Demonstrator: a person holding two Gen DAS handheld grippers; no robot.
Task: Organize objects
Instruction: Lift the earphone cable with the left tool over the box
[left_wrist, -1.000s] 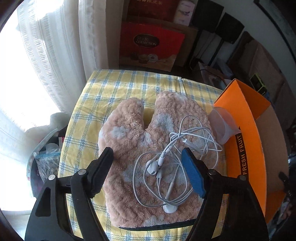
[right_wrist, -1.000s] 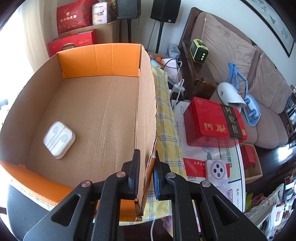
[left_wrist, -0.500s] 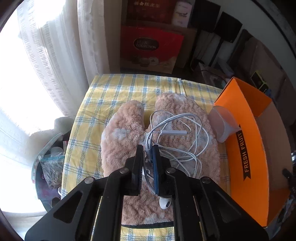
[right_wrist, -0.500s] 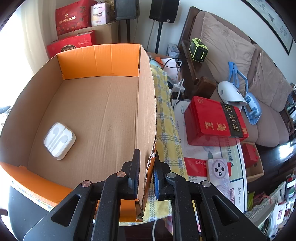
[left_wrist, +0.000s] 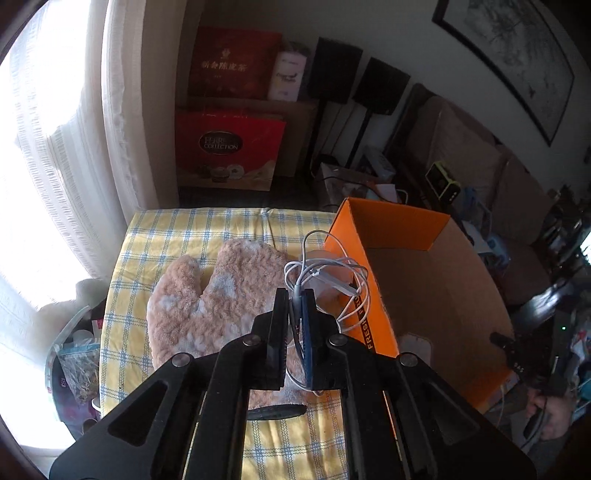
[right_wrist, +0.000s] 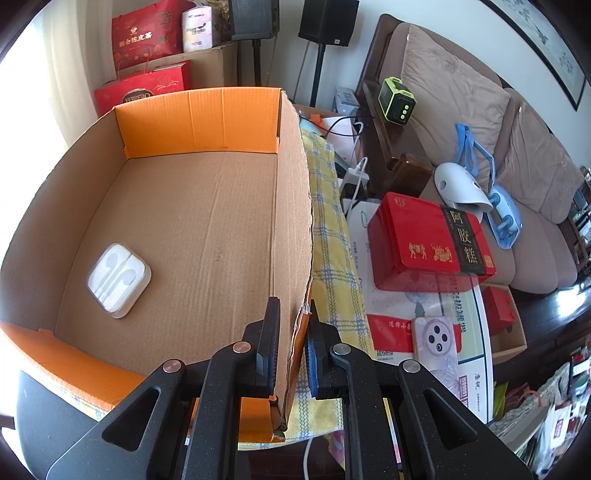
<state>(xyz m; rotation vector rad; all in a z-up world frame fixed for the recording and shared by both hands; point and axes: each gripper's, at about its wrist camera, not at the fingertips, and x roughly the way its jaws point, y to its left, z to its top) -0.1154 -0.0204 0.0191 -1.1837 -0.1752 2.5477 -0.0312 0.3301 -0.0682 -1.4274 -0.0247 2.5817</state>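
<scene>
In the left wrist view my left gripper (left_wrist: 295, 299) is shut on a tangle of white wired earphones (left_wrist: 325, 275). The cable loops hang in the air above a fluffy pink mitten (left_wrist: 210, 306), close to the orange side of the cardboard box (left_wrist: 360, 266). In the right wrist view my right gripper (right_wrist: 293, 314) is shut on the near right wall of the cardboard box (right_wrist: 295, 229). A white earphone case (right_wrist: 118, 280) lies on the box floor at the left.
The mitten rests on a yellow checked cloth (left_wrist: 177, 236) over the table. A clear funnel (left_wrist: 321, 258) sits partly hidden behind the earphone cable. A red tin (right_wrist: 428, 243) and a phone (right_wrist: 436, 339) lie on the low table right of the box. Gift boxes (left_wrist: 229, 151) stand at the back.
My left gripper closed on the earphones, lifted them off the mitten and carried them right toward the box. The right gripper has not moved.
</scene>
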